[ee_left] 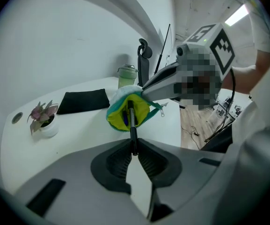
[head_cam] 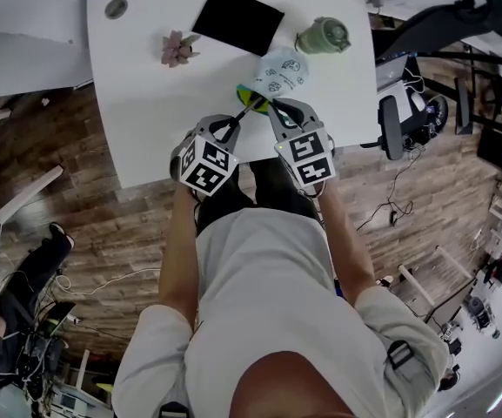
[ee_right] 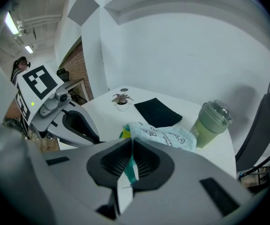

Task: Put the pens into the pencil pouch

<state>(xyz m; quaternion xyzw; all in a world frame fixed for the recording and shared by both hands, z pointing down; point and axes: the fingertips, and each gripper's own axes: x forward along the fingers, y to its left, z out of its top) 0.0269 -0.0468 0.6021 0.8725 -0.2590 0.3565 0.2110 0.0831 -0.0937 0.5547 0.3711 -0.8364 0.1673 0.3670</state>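
Looking down in the head view: a pale blue printed fabric pencil pouch (head_cam: 281, 72) lies near the front edge of the white table (head_cam: 146, 85). The right gripper (head_cam: 275, 110) pinches its teal zip edge, and the left gripper (head_cam: 233, 129), just left of it, is clamped on a slim black pen (head_cam: 251, 111) slanting up-right towards the pouch. Left gripper view: jaws tight on the pen's rear end, long axis straight ahead, tip inside the yellow-lined mouth beside something blue (ee_left: 124, 117), likely another pen, so the next move probably needs a push along that axis, then release. Right gripper view: jaws closed on the teal zip strip, pouch body ahead and right, mouth turned towards the left gripper.
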